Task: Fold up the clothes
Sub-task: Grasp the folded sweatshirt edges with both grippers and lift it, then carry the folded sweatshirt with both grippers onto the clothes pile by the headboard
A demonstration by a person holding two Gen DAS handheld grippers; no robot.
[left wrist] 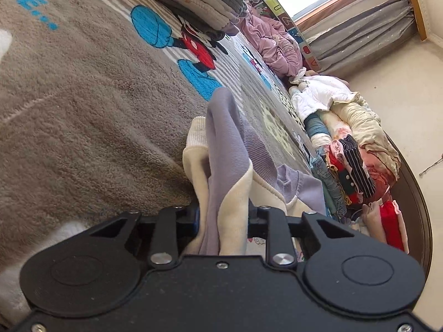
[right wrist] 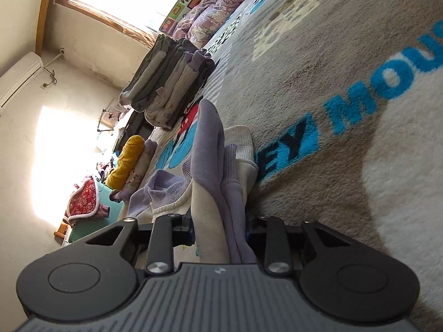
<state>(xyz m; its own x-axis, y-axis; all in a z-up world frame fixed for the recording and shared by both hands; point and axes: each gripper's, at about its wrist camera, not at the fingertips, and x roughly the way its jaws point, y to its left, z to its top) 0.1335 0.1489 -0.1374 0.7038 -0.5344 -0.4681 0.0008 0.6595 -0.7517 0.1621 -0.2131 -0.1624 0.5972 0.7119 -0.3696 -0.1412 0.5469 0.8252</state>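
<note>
Jaws hidden behind bunched garment (left wrist: pixel 221 166), both grippers.

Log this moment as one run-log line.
step: fold | left gripper: shut on lilac-and-cream garment | right gripper: shut on same garment | surface: grey cartoon blanket | folded stack: behind

— Where does the garment (left wrist: pixel 221 149) sit?
— On the blanket (left wrist: pixel 83 110), bunched between the jaws of the left gripper (left wrist: pixel 223 215) and the right gripper (right wrist: pixel 220 221)
— And beyond it?
— A folded stack (right wrist: pixel 171 83) stands on the blanket farther off; a heap of clothes (left wrist: pixel 346 160) lies along its right edge, in the left wrist view
</note>
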